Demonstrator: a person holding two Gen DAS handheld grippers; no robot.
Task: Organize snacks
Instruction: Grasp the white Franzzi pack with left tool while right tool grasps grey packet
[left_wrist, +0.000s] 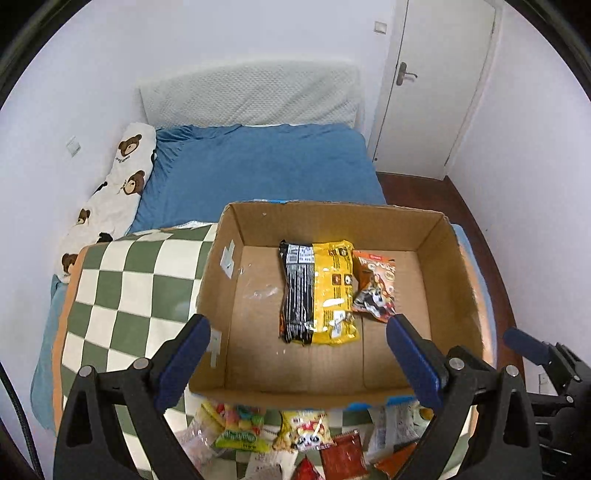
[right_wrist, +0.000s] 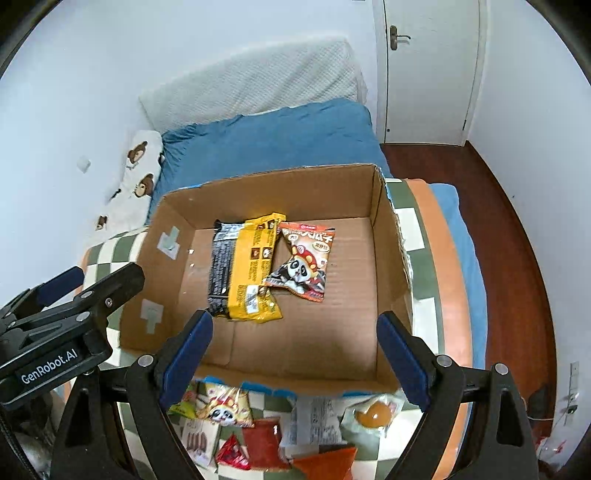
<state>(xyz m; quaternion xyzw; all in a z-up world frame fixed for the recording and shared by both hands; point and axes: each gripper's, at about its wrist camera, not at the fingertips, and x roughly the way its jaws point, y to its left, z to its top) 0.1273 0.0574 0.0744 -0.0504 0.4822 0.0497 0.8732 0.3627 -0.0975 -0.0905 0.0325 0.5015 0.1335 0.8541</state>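
Checkered blanket (left_wrist: 122, 280) bears one cardboard box (left_wrist: 236, 229) holding three snack packets (left_wrist: 317, 291); both grippers (left_wrist: 297, 354) (right_wrist: 295, 350) gape wide, empty.

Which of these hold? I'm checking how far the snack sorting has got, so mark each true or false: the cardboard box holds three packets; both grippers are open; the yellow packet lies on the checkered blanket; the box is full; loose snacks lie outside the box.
1. The brown cardboard box holds three packets. True.
2. The left gripper and right gripper are both open, holding nothing. True.
3. The yellow packet lies on the green-and-white checkered blanket. False: it lies inside the box.
4. The box is full. False: much bare floor shows.
5. Loose snack packets lie outside the box's near wall. True.
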